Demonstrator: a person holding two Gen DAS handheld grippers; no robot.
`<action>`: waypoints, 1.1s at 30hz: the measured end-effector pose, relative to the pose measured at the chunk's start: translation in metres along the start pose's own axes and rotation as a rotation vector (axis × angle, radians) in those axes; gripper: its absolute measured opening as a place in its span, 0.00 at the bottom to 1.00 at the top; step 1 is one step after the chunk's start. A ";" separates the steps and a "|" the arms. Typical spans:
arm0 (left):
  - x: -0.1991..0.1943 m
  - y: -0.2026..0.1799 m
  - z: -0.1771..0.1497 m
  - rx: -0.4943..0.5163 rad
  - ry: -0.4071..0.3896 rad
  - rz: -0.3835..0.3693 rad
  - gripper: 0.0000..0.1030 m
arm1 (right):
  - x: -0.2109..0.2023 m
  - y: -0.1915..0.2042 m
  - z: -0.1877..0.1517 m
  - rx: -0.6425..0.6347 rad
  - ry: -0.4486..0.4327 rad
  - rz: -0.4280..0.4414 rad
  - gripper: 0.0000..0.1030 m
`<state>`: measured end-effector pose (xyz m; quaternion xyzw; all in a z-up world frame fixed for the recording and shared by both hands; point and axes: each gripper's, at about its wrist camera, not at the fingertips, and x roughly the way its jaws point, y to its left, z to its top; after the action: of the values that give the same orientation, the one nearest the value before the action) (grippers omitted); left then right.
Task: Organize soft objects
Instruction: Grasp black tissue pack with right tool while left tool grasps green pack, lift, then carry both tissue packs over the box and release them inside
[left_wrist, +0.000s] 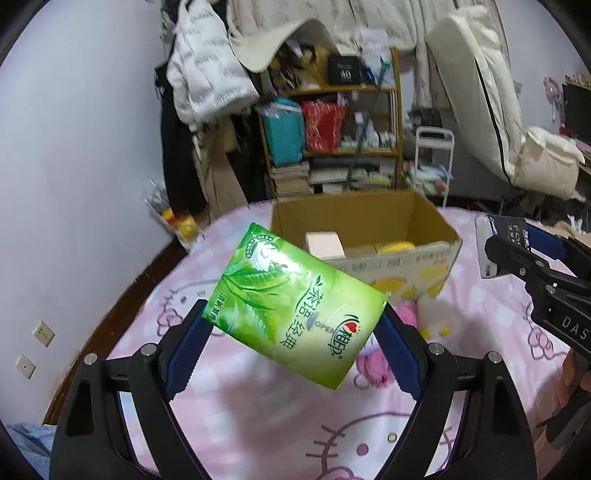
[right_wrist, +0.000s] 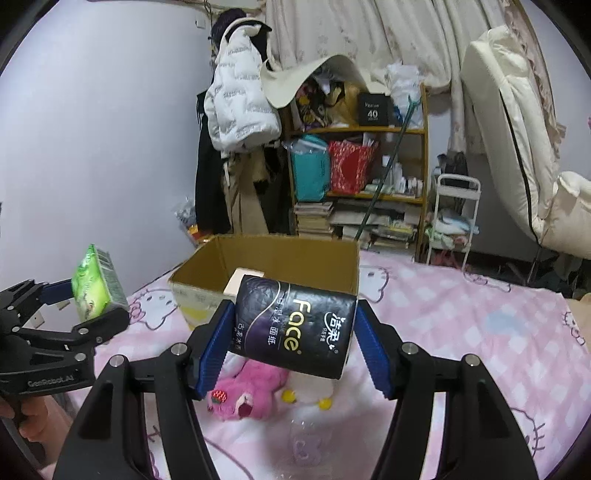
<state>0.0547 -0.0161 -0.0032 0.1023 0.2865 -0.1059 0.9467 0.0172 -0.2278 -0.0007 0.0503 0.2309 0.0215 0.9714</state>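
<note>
1. The left gripper (left_wrist: 293, 325) is clamped on a green tissue pack (left_wrist: 291, 314), its blue pads pressing the two short ends; the pack hangs tilted in the air above the pink bedspread (left_wrist: 258, 424), with the cardboard box (left_wrist: 406, 258) at about one o'clock beyond it.
2. The right gripper (right_wrist: 291, 343) pinches a black tissue pack (right_wrist: 295, 332) the same way, also lifted clear of the bed, and from its own view the box (right_wrist: 266, 258) lies dead ahead at twelve o'clock.
3. Both packs are soft, so I'd say the grip should stay as it is: squeezing harder would only buckle them, and easing off mid-air risks a slide, the green one especially since it is held at its corners.
4. The box already holds a pale block (left_wrist: 324, 245) on its left and something yellow (left_wrist: 397, 246) on the right, so free room looks to be in the middle and at the near side.
5. Best to carry each pack over the near rim before lowering, one hand at a time, since the two grippers are near each other and could knock.
6. The pink plush toy (right_wrist: 247, 391) and a white plush (right_wrist: 310, 391) lie on the bed at six o'clock under the right gripper, not yet boxed.
</note>
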 end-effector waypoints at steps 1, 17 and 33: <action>-0.003 0.000 0.002 -0.001 -0.024 0.013 0.83 | -0.001 -0.001 0.003 -0.004 -0.010 -0.003 0.67; -0.043 0.000 0.048 0.023 -0.304 0.045 0.83 | -0.006 -0.009 0.048 -0.044 -0.116 -0.036 0.67; -0.032 0.007 0.095 -0.017 -0.381 0.049 0.83 | -0.006 -0.007 0.083 -0.093 -0.200 -0.034 0.67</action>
<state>0.0796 -0.0290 0.0930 0.0793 0.1006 -0.0980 0.9869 0.0494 -0.2424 0.0749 0.0032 0.1325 0.0104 0.9911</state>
